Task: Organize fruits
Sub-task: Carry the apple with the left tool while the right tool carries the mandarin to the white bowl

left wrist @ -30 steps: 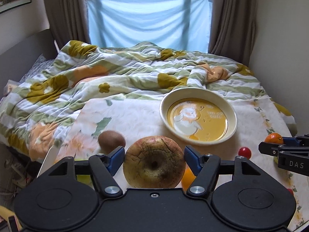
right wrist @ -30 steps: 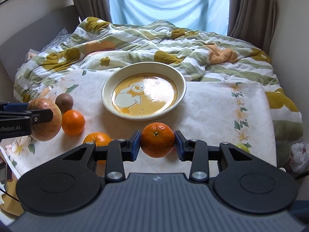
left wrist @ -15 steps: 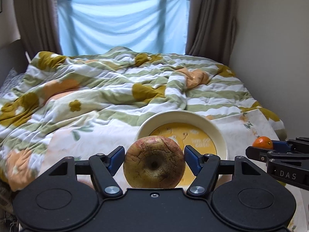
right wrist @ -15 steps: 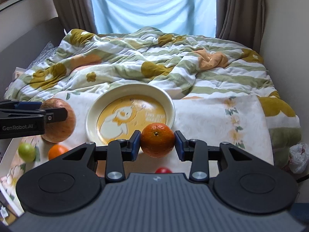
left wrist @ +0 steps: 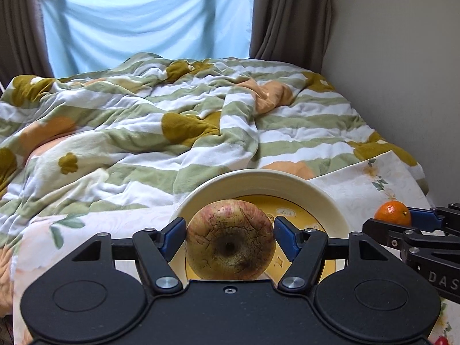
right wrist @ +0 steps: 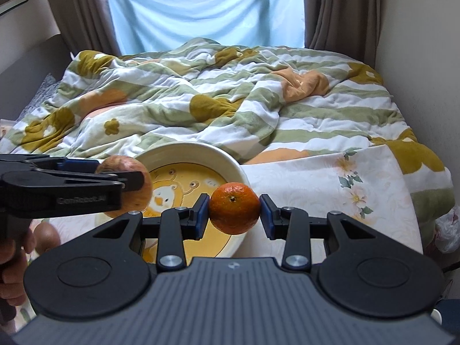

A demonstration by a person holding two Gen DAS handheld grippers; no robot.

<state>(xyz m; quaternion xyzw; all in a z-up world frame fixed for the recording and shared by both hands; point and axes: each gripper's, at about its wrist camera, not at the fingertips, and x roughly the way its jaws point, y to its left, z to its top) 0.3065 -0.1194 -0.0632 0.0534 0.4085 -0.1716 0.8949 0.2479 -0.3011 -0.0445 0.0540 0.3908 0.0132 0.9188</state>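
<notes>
My left gripper (left wrist: 229,237) is shut on a large cracked apple (left wrist: 229,240) and holds it over the near part of a cream bowl (left wrist: 258,181) with a yellow cartoon bottom. In the right wrist view that same apple (right wrist: 135,178) hangs at the bowl's (right wrist: 230,164) left rim. My right gripper (right wrist: 233,208) is shut on an orange (right wrist: 233,208) above the bowl's near right rim. From the left wrist view the orange (left wrist: 391,213) shows at the far right, beside the bowl.
The bowl sits on a floral cloth (right wrist: 330,189) spread over a bed with a rumpled striped duvet (right wrist: 215,100). A brown kiwi (right wrist: 46,237) lies on the cloth at the left, near a person's hand (right wrist: 11,270). A wall runs along the right.
Both grippers have travelled toward the bowl with their fruit; the apple now hangs over the bowl, and the orange has reached its near right rim. The loose fruits have dropped out of sight.
</notes>
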